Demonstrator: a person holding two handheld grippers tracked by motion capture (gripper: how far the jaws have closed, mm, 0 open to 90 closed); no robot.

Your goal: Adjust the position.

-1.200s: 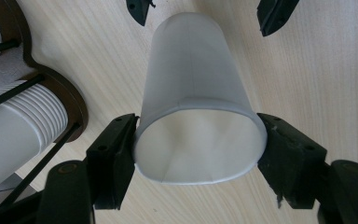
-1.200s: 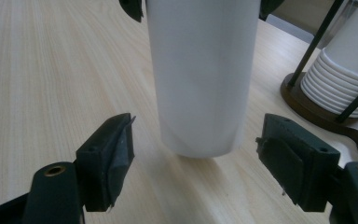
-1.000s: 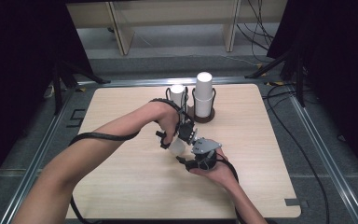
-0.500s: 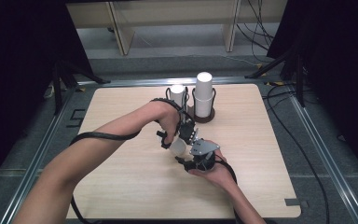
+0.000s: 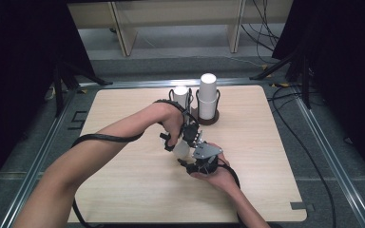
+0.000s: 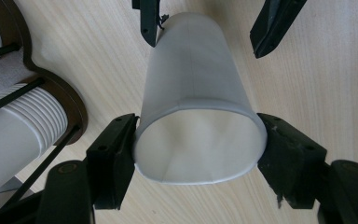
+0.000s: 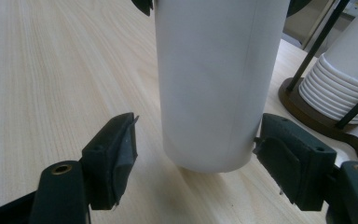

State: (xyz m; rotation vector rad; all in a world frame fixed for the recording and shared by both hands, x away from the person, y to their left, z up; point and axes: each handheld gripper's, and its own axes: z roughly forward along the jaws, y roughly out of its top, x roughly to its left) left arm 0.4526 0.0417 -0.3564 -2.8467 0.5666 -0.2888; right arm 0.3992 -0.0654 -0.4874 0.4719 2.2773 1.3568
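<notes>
A white paper cup (image 5: 181,148) hangs just above the wooden table (image 5: 123,190), mouth up. My left gripper (image 5: 184,137) is shut on its rim from above. In the left gripper view the cup (image 6: 196,84) is squeezed slightly oval between that gripper's (image 6: 198,154) pads. My right gripper (image 5: 186,159) comes from the near side at the cup's base. In the right gripper view the cup (image 7: 214,70) stands between that gripper's (image 7: 198,149) jaws, which have just been closing. A gap shows at the left pad (image 7: 116,154), and the right pad is at the cup wall.
A dark cup holder (image 5: 208,119) with wire posts stands at the table's far middle. It carries a tall stack of white cups (image 5: 208,95) and a shorter stack (image 5: 181,95). Cables trail over the table from both grippers. Bare wood lies left and right.
Both hands keep their places. The right gripper's jaws look a little narrower about the cup's base.
</notes>
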